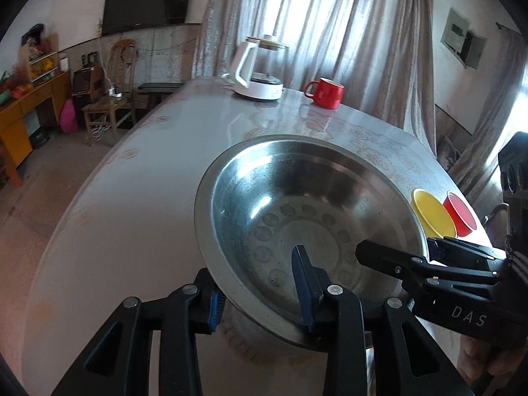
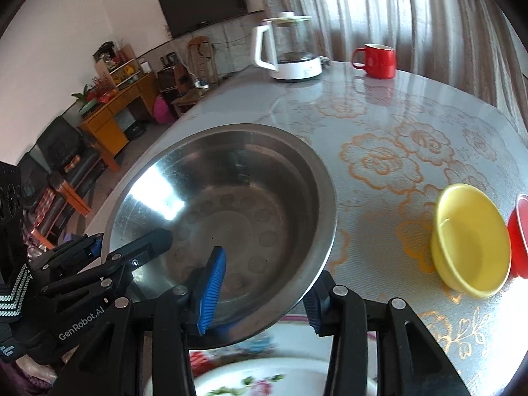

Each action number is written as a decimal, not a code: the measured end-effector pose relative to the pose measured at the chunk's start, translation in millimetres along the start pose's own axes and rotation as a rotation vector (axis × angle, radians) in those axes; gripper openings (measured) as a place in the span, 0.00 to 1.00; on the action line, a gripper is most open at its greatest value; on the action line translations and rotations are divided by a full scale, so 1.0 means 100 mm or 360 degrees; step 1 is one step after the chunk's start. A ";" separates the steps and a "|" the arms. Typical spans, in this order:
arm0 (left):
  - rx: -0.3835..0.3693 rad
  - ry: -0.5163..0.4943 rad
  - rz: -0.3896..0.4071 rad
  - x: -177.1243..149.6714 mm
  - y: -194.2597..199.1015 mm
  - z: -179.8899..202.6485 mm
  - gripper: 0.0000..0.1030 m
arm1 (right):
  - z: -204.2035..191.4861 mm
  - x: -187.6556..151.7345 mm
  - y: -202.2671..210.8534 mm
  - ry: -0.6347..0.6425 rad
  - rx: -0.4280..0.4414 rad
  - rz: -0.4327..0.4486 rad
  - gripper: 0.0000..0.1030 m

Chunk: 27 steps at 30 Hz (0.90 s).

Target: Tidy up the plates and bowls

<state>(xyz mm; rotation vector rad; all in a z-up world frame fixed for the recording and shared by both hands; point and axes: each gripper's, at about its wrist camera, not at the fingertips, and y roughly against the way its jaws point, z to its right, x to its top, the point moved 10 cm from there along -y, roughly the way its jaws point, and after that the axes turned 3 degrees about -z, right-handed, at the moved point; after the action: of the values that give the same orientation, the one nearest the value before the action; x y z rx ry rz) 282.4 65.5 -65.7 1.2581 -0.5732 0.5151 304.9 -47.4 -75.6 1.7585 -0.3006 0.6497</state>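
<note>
Glossy tablecloth with orange flower outlines covers the table (image 2: 412, 125), backed by pale curtains (image 1: 346, 33) and a dark TV (image 1: 148, 0) on the wall. At the near edge a wide steel basin (image 1: 297, 204) is held up at a tilt, its rim raised over a flowered plate (image 2: 264, 373) that lies below it. The basin is dull grey metal with a flat rim, a bright window glare on its wall, and a ring of round stamped dimples in its bottom. Both tongs grasp its near rim: the left gripper (image 1: 260, 293) has one blue pad inside the bowl and one outside, and the right gripper (image 2: 260, 293) pinches the rim the same way, one ribbed pad inside, the other under the rim. Toward the table's right edge a small yellow bowl (image 2: 468, 241) stands touching a red bowl (image 2: 519, 234). At the far edge sit a white-based glass kettle (image 2: 290, 46) and, just beside it, a red mug (image 2: 378, 59).
</note>
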 end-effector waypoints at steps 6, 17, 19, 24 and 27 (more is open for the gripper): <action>0.0065 0.0121 -0.0008 -0.37 0.33 -0.40 0.38 | -0.49 -0.12 -0.03 0.0109 0.0102 -0.0032 0.42; 0.0121 0.0286 -0.0019 -0.92 0.75 -0.79 0.41 | -1.13 -0.54 -0.05 0.0274 0.0199 -0.0121 0.42; 0.0125 0.0295 -0.0016 -0.99 0.80 -0.82 0.41 | -1.19 -0.63 -0.04 0.0288 0.0202 -0.0135 0.42; 0.0122 0.0299 -0.0011 -1.06 0.81 -0.84 0.42 | -1.27 -0.79 0.00 0.0307 0.0202 -0.0147 0.42; 0.0137 0.0289 0.0002 -1.05 0.82 -0.81 0.43 | -1.33 -0.82 -0.01 0.0309 0.0178 -0.0147 0.43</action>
<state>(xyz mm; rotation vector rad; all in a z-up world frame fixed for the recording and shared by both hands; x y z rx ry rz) 159.4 158.8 -91.6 1.2765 -0.4022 0.6532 202.9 68.0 -101.1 1.7882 -0.0501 0.7763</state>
